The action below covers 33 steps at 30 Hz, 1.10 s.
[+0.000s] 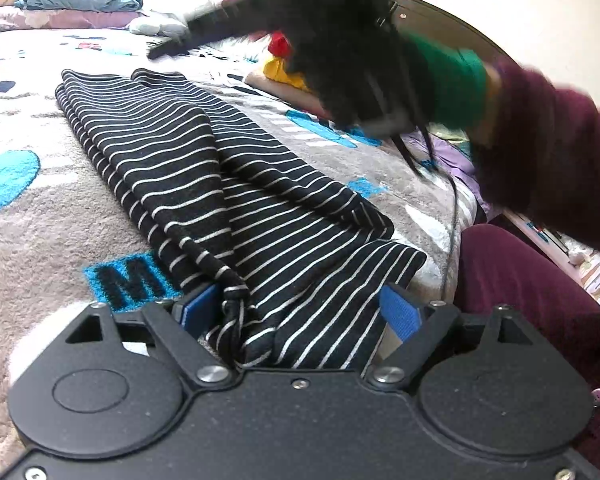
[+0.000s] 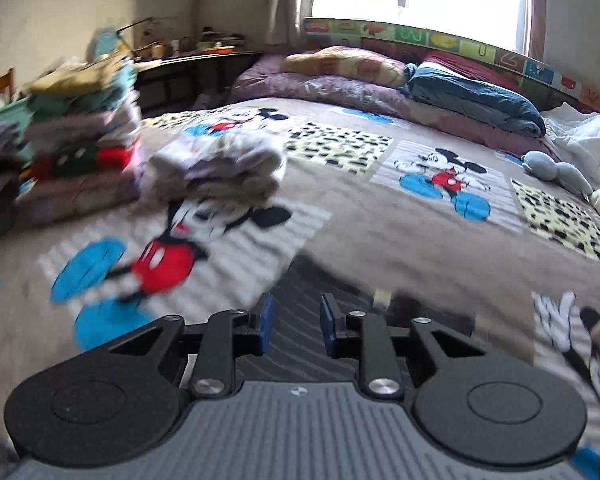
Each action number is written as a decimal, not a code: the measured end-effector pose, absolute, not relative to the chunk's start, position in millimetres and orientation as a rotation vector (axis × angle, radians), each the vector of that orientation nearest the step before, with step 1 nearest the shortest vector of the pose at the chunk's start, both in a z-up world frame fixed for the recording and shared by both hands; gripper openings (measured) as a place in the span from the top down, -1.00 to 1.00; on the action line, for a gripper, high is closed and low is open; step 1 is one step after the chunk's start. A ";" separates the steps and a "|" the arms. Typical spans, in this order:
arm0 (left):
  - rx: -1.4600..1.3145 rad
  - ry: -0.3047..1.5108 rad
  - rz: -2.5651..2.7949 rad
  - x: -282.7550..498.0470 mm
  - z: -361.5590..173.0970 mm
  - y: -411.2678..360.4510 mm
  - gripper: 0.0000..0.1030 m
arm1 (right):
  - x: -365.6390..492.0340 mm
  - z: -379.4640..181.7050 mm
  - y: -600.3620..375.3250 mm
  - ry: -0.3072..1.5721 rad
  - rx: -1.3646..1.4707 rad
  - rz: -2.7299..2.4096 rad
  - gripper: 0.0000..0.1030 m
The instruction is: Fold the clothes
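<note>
A black garment with white stripes (image 1: 204,168) lies partly folded on the Mickey Mouse blanket (image 1: 40,216). My left gripper (image 1: 300,308) is open, its blue pads on either side of the garment's near bunched edge. My right gripper (image 2: 296,324) is open, held above the striped garment (image 2: 300,292), which shows blurred between its fingers. In the left wrist view the right gripper (image 1: 260,24) is a blurred black shape in the air above the garment's far end, held by a green-gloved hand (image 1: 448,84).
A tall stack of folded clothes (image 2: 84,140) and a smaller folded pile (image 2: 224,168) sit on the bed's left. Pillows and a blue folded quilt (image 2: 476,96) lie at the head. The person's maroon-clad leg (image 1: 532,288) is on the right.
</note>
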<state>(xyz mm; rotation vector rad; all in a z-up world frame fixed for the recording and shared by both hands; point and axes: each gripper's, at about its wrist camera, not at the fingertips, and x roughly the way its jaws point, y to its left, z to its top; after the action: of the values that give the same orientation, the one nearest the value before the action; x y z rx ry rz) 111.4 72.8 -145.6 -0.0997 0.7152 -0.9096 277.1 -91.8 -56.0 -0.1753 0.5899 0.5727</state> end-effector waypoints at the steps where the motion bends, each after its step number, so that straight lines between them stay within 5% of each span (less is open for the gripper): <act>1: -0.101 0.715 -0.907 110.9 -145.7 73.1 -0.68 | 268.6 -62.9 -94.0 0.591 -0.185 0.574 0.50; 4: -0.115 0.714 -0.896 109.6 -146.3 74.9 -0.68 | 260.6 -87.7 -100.8 0.626 -0.169 0.521 0.50; 10: -0.166 0.712 -0.882 110.0 -144.1 82.2 -0.68 | 283.8 -103.9 -169.4 0.694 0.428 0.428 0.33; 17: -0.245 0.656 -0.795 115.3 -133.7 88.7 -0.64 | 281.9 -133.6 -187.1 0.771 0.594 0.486 0.29; 20: -0.266 0.655 -0.754 121.2 -134.3 85.2 -0.18 | 280.5 -138.7 -188.6 0.765 0.654 0.539 0.33; 22: -0.303 0.675 -0.729 128.4 -138.7 83.7 0.55 | 283.3 -139.3 -186.2 0.774 0.671 0.595 0.88; 24: -0.304 0.704 -0.694 131.6 -144.6 83.3 0.82 | 288.1 -131.4 -183.3 0.772 0.634 0.647 0.88; 33: -0.361 0.756 -0.695 138.5 -150.2 92.6 0.85 | 325.2 -77.4 -161.7 0.854 0.250 0.795 0.89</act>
<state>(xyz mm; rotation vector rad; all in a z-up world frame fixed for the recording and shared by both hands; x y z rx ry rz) 138.5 92.6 -150.2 -0.3607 0.7558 -0.6950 325.2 -161.7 -77.4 0.2501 0.8538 0.7951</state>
